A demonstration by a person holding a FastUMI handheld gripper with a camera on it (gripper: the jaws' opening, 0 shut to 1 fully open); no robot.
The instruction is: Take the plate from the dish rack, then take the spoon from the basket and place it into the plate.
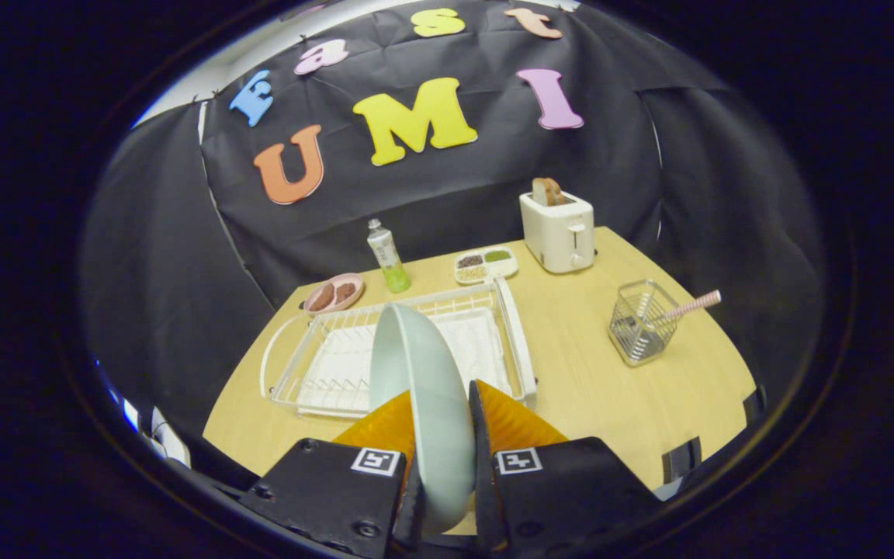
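While my gripper [441, 435] clamps the pale green plate [424, 404] between both fingers, the plate stands on edge, its rim rising up and away from the fingertips. It hangs over the near right part of the white dish rack [338, 365], which lies on the wooden table [587, 388] just beyond my fingers. Whether the plate's lower edge touches the rack, I cannot tell. Well to the right of the rack stands the wire basket [641, 322], and the spoon [687, 307] with its pink striped handle leans out of it toward the right. At the far side of the table I see a pink dish [334, 293] with brown pieces, a small green bottle [387, 256], a divided tray [486, 264], and a cream toaster [557, 229] with bread in its slot.
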